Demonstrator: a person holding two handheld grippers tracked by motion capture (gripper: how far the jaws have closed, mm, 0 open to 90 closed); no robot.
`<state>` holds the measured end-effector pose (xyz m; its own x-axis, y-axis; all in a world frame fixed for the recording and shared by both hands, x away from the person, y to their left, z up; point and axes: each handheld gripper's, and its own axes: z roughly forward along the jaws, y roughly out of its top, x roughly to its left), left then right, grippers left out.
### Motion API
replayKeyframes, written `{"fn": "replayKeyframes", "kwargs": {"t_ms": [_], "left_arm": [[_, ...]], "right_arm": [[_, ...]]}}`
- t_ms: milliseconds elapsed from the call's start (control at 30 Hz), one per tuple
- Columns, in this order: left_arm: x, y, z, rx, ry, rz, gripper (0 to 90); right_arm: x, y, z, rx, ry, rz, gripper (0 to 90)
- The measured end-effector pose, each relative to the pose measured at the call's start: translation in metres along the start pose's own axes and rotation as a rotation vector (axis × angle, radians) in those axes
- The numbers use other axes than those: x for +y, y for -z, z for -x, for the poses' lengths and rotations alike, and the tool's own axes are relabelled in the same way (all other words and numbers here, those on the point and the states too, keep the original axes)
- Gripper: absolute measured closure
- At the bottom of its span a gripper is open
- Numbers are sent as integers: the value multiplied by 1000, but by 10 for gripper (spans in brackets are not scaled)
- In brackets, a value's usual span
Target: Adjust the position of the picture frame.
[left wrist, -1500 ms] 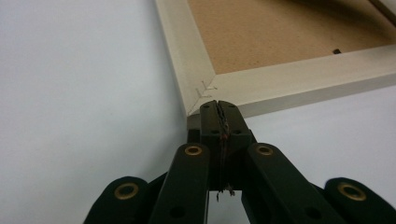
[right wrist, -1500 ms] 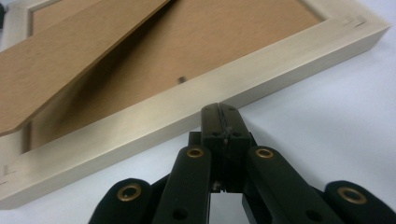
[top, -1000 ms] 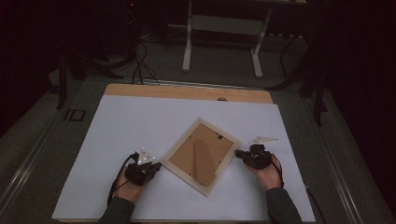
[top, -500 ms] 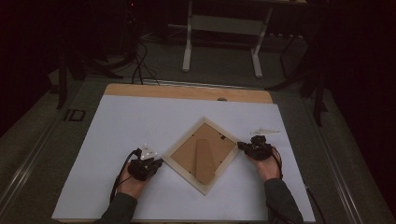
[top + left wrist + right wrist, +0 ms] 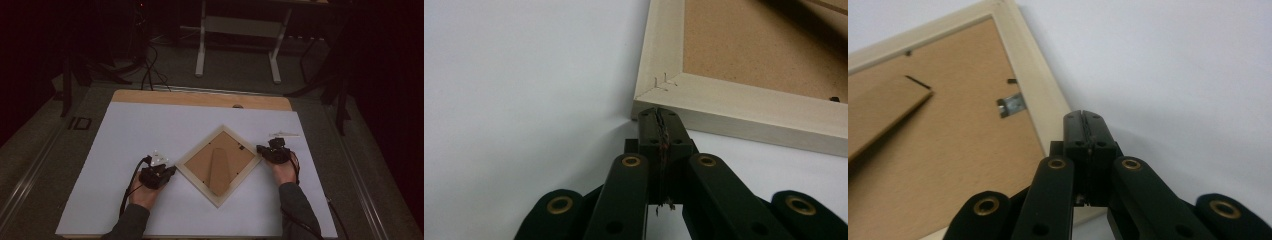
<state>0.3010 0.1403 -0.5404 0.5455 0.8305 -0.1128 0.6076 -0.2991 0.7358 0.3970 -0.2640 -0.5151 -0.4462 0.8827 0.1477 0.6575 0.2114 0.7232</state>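
A pale wooden picture frame point(image 5: 218, 166) lies face down on the white sheet, its brown backing board and stand up, turned like a diamond. My left gripper point(image 5: 170, 172) is shut, its tips against the frame's left corner point(image 5: 646, 97). Nothing is between its jaws point(image 5: 659, 112). My right gripper point(image 5: 260, 149) is also shut, with its tips at the frame's right corner. In the right gripper view the shut jaws point(image 5: 1083, 116) sit over the frame's pale edge point(image 5: 1035, 80), next to a small metal clip point(image 5: 1011, 105).
The white sheet point(image 5: 150, 130) covers a wooden table point(image 5: 200, 98). A small white part point(image 5: 284, 134) lies on the sheet behind my right gripper. Cables and table legs stand on the dark floor beyond.
The frame has turned counter-clockwise into a diamond. My right gripper moved away from me along with the frame's right corner; the left gripper stayed near the left corner.
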Motion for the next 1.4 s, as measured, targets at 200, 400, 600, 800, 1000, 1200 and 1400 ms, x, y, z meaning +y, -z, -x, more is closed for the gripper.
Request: {"fn": "replayKeyframes", "kwargs": {"t_ms": [200, 400, 600, 800, 1000, 1200, 1400], "left_arm": [[3, -2, -1, 5, -4, -7, 900], [8, -6, 0, 12, -1, -15, 900], [8, -6, 9, -3, -23, -28, 900], [6, -5, 16, -20, -35, -30, 900], [6, -5, 23, -21, -54, -38, 900], [7, -6, 26, -26, -64, -42, 900], [10, -8, 25, -26, -62, -50, 900]], "right_arm": [[-1, 0, 8, -29, -45, 16, 900], [-7, 2, 15, -34, -62, -1, 900], [-9, 4, 18, -30, -65, -9, 900], [-9, 3, 20, -22, -78, -32, 900], [-11, 1, 22, -21, -82, -42, 900], [-14, 0, 20, -13, -78, -56, 900], [-14, -1, 19, -7, -72, -57, 900]]}}
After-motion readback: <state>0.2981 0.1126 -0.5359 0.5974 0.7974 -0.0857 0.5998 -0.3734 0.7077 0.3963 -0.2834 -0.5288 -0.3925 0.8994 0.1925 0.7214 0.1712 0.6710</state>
